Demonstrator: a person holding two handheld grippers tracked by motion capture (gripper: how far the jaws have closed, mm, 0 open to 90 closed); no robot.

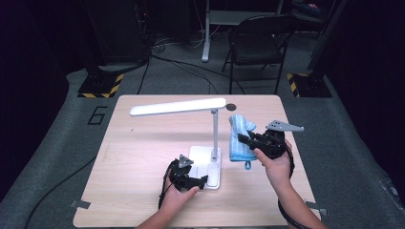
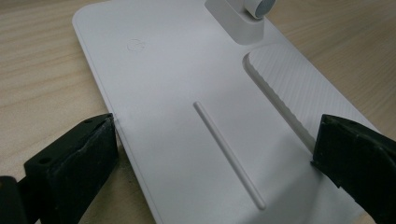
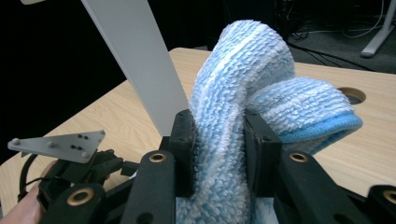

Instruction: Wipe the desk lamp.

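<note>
One readable mark: a "6" on the floor (image 1: 97,116) beside the table (image 1: 143,191). Your left hand-held gripper (image 1: 193,182) clamps the lamp base (image 2: 187,93) at its near edge; your right hand-held gripper (image 1: 244,138) pinches the blue towel (image 3: 243,93) just right of the lamp's post, with bare table on the left.

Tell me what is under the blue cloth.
The blue cloth hangs from the right claw, which is pinching it. Below it is the wooden table, beside the lamp base. Whatever lies directly beneath its folds is covered.
</note>
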